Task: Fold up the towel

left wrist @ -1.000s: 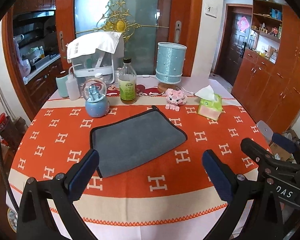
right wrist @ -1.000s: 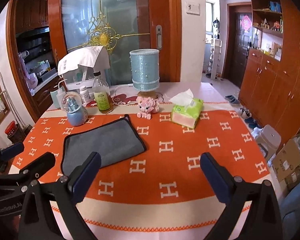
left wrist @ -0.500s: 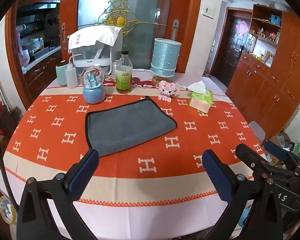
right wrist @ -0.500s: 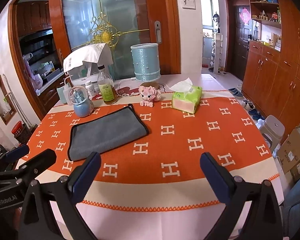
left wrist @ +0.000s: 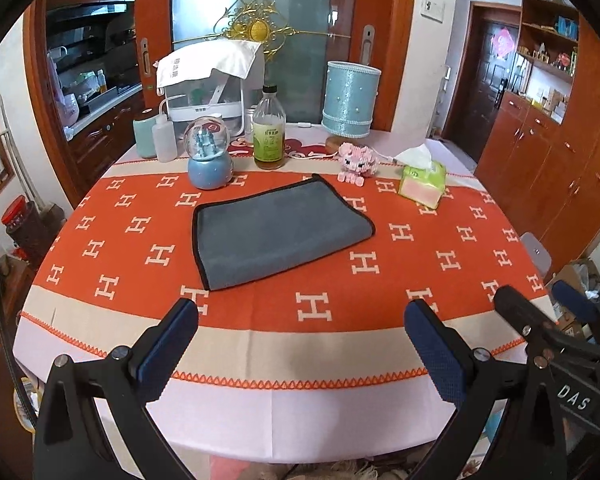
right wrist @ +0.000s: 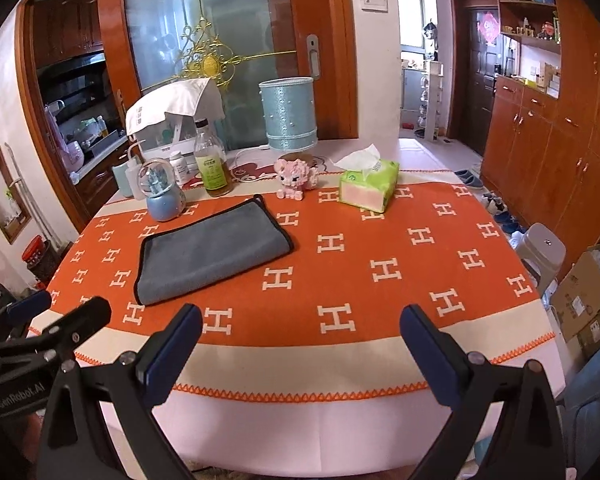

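Domestic room with red-brown wooden cabinets along the right of both frames and a frosted glass door [left wrist: 300, 40] with gilt ornament at upper centre. The work surface is a table under an orange cloth [left wrist: 420, 264] patterned with white H motifs, bordered in beige and pink toward the lower frame. Along the far edge of the table stand a snow globe [left wrist: 209, 158], a glass bottle [left wrist: 269, 134] with a green label, a pale blue lamp [left wrist: 350, 100], a pink brick pig [left wrist: 356, 161] and a green tissue pack [left wrist: 422, 184].

The towel [left wrist: 278, 232], grey with a black hem, lies flat left of frame centre, already folded double, with the rounded fold toward the lower right. Its long axis runs diagonally, from lower left up to upper right, one corner pointing toward the pig.

The left gripper [left wrist: 300, 344] and the right gripper [right wrist: 300, 348] both hang over the near table edge with their blue-padded jaws spread wide, holding nothing and well apart from the towel.

Differences between views: the left wrist view shows the right gripper at its lower right margin; the right wrist view shows the left gripper at its lower left margin, plus a grey stool [right wrist: 540, 252], cardboard boxes [right wrist: 580, 296] and an open hallway at right.
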The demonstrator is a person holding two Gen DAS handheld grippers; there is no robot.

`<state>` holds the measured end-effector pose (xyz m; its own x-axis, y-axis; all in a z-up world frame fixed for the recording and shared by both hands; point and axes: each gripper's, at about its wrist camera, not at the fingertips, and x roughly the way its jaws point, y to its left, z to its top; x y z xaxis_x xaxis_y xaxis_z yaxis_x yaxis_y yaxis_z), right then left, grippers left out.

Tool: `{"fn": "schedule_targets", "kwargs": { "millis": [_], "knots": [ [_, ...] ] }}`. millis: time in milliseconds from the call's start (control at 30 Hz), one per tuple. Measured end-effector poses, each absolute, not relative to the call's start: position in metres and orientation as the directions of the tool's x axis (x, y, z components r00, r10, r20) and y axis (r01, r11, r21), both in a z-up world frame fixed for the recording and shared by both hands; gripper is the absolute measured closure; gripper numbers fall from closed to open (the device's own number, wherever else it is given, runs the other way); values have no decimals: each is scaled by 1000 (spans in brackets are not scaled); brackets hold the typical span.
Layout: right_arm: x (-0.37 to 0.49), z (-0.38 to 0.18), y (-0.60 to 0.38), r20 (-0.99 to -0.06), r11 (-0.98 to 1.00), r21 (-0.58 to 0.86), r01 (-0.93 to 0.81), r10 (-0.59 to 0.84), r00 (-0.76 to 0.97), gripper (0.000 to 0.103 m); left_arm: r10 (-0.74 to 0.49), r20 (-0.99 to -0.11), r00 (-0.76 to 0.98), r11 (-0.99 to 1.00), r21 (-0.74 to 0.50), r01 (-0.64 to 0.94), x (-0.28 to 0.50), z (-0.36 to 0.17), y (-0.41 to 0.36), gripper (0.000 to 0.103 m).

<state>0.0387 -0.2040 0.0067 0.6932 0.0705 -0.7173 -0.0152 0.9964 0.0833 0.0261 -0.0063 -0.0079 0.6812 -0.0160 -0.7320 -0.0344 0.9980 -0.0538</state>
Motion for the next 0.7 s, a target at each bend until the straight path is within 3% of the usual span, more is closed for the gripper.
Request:
{"fn": "schedule_targets", "kwargs": {
  "millis": [700],
  "knots": [
    [45, 4, -203, -722, 999, 49, -3, 38, 691, 3, 54, -718, 694, 997, 5, -73, 30, -5, -11, 1]
  ]
}}
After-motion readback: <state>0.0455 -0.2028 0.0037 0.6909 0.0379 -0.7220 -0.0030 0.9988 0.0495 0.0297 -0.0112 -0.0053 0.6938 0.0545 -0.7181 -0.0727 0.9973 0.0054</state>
